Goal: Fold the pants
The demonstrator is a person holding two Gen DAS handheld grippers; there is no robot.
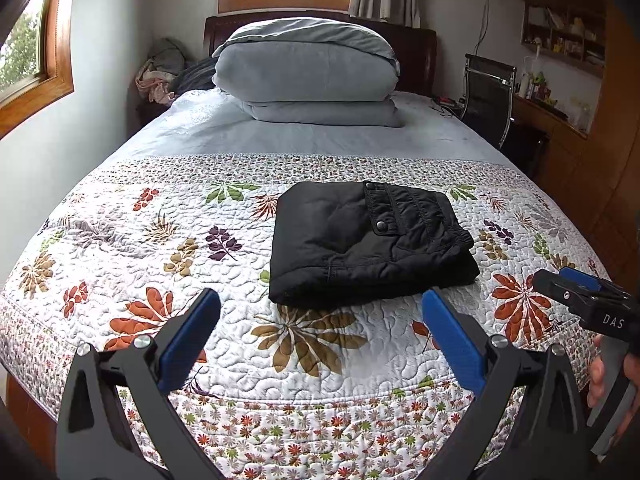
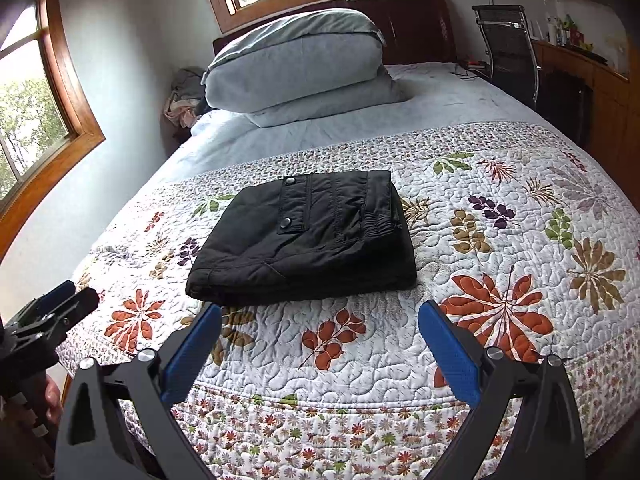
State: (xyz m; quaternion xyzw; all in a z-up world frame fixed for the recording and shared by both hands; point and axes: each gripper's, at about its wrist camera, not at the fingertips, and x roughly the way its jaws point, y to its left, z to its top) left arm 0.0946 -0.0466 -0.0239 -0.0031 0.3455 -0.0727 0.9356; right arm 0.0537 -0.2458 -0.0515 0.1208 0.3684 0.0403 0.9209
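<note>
Black pants [image 1: 368, 240] lie folded into a compact rectangle on the floral quilt [image 1: 160, 264], a snap-button pocket flap facing up. The same bundle [image 2: 308, 240] sits mid-bed in the right wrist view. My left gripper [image 1: 320, 300] hangs open just short of the bundle's near edge, nothing between its blue pads [image 1: 188, 344]. My right gripper [image 2: 320, 312] is also wide open and empty, a little back from the near edge. Each view catches the other gripper at its side: the right one [image 1: 580, 296], the left one [image 2: 60, 308].
A folded grey duvet and pillow [image 1: 308, 72] are stacked at the head of the bed. Clothes [image 1: 160, 72] are heaped in the far left corner. A black chair [image 1: 488, 96] and a wooden desk [image 1: 552, 120] stand to the right. The bed's foot edge lies just below the grippers.
</note>
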